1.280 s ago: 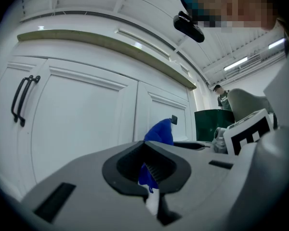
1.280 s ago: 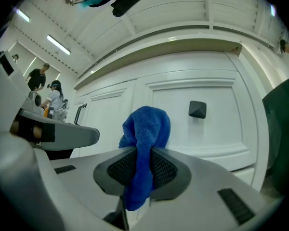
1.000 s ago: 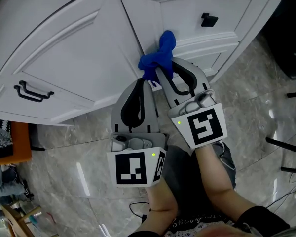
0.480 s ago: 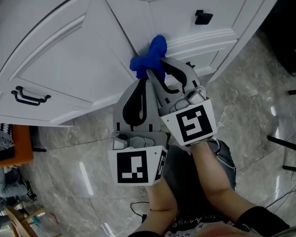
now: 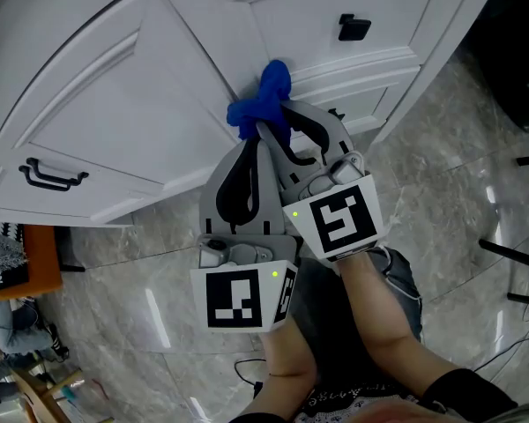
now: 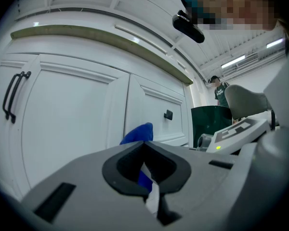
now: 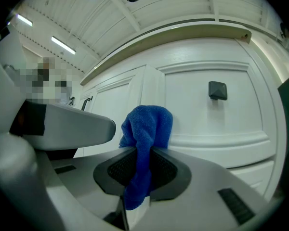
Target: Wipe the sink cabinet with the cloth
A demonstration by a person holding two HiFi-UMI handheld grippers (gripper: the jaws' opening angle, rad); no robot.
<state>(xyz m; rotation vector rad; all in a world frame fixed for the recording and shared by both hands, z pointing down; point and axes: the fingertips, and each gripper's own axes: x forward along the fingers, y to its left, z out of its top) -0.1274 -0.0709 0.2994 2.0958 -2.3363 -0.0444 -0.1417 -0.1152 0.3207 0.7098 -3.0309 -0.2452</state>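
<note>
A blue cloth point(image 5: 263, 100) is pressed against the white sink cabinet point(image 5: 115, 95), on the upright strip between the left door and the drawer panel. My right gripper point(image 5: 271, 126) is shut on it; in the right gripper view the cloth point(image 7: 147, 129) bunches above the jaws and hangs down between them. My left gripper point(image 5: 254, 141) lies just left of and partly under the right one, jaws shut, tip beside the cloth point(image 6: 137, 134). Some blue and a white tag show in its hollow; I cannot tell if it grips them.
The left door has a black bar handle point(image 5: 51, 174), and the drawer panel has a black square knob point(image 5: 353, 27). Marble floor point(image 5: 441, 192) runs below. Black stand legs point(image 5: 520, 254) are at the right, an orange object point(image 5: 18, 258) at the left. A dark green bin point(image 6: 207, 121) stands beyond the cabinet.
Both grippers and the cloth have slid a little to the left along the cabinet face. The right gripper's hold on the cloth is unchanged.
</note>
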